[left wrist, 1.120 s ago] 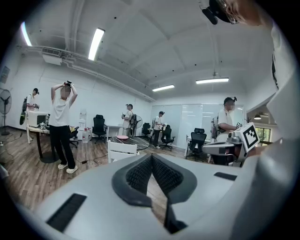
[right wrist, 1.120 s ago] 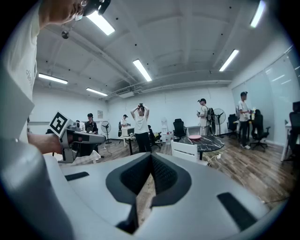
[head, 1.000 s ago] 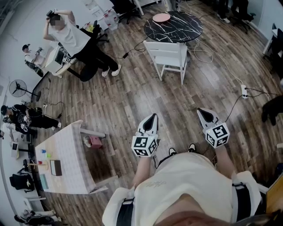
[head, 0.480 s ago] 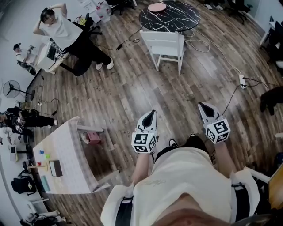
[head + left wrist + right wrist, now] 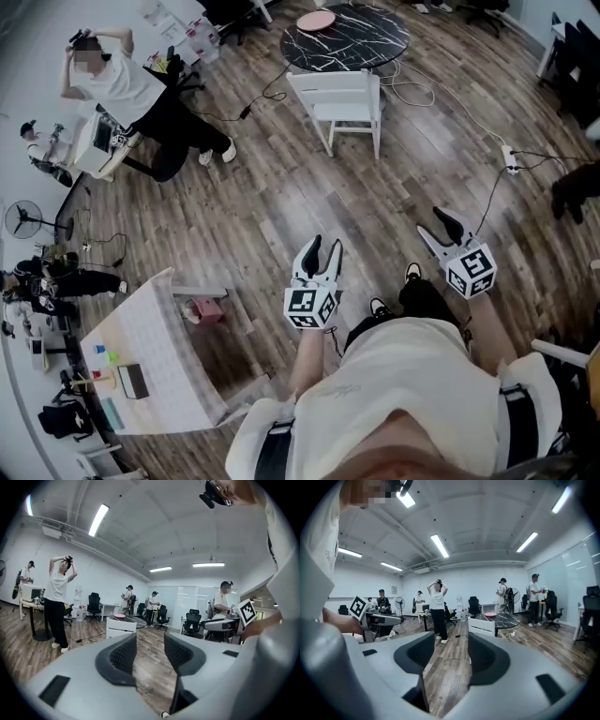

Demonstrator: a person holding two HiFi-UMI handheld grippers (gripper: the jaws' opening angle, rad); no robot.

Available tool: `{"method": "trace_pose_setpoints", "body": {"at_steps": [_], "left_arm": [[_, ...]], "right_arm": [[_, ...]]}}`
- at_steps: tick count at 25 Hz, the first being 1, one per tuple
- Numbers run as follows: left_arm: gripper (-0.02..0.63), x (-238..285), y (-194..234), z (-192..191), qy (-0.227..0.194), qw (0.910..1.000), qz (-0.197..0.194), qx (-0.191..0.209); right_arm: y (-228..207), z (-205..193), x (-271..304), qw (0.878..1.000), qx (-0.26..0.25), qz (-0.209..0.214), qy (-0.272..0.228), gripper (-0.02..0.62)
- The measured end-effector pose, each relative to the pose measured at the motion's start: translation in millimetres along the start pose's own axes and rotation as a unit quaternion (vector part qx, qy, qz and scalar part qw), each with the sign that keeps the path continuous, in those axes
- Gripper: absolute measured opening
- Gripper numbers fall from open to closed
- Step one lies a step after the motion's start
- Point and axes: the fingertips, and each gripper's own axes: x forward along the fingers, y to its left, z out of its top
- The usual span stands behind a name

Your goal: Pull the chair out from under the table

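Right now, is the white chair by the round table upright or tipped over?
Upright: the white chair stands on its legs on the wood floor, backrest up, right at the edge of the black round table.

The left gripper (image 5: 323, 247) and the right gripper (image 5: 432, 225) had just opened their jaws, shut before, now wide apart with nothing between them. One shoe (image 5: 412, 273) had stepped forward, ahead of the other.

Lower left: white tiled desk (image 5: 141, 347), pink box (image 5: 208, 309) at its foot; fan (image 5: 23, 217) by wall.
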Motion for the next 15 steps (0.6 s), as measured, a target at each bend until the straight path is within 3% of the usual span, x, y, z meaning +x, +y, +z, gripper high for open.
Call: {"method": "trace_pose_setpoints", "body": {"at_steps": [7, 15], "left_arm": [[0.184, 21, 12, -5, 0.008, 0.9998, 0.014, -0.014], [0.183, 68, 32, 10, 0.024, 0.9991, 0.034, 0.003]], "right_arm": [[-10, -2, 13, 1.0, 0.009, 0.003, 0.011, 0.222], [-55, 3, 70, 1.0, 0.01, 0.027, 0.009, 0.212]]}}
